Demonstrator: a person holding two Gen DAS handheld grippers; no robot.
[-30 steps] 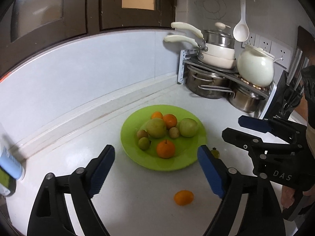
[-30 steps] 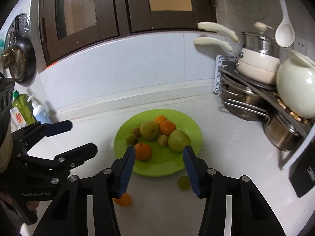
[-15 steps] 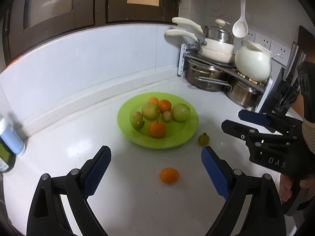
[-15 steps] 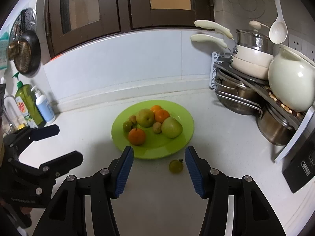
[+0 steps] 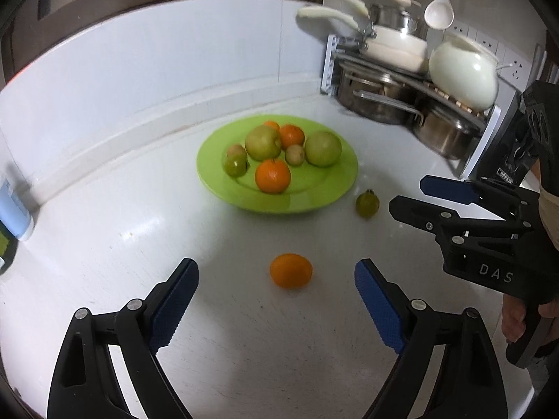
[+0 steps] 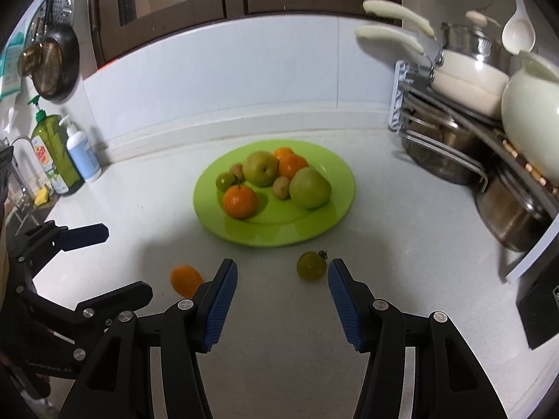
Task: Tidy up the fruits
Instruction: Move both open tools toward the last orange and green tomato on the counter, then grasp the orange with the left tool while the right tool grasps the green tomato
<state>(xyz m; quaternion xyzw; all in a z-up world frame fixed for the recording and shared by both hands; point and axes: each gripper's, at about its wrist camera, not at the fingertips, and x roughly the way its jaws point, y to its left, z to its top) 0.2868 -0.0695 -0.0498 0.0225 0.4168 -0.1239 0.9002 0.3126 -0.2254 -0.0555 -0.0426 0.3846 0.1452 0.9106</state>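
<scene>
Both grippers hover with jaws apart — the left gripper (image 5: pixel 276 286) facing a loose orange (image 5: pixel 290 270), the right gripper (image 6: pixel 282 279) facing a small green tomato (image 6: pixel 311 265). Both fruits lie on the glossy white counter (image 5: pixel 104 230) just beside the round green plate (image 6: pixel 335 174) of oranges and pears. Steel pots (image 6: pixel 436 146) fill a rack at right. "DAS" marks the right gripper's body.

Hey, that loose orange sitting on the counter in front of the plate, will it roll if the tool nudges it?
Probably: the orange looks round and rests on smooth white counter with nothing beside it. Its rind seems firm, so the open left tool should grip it without crushing.
</scene>
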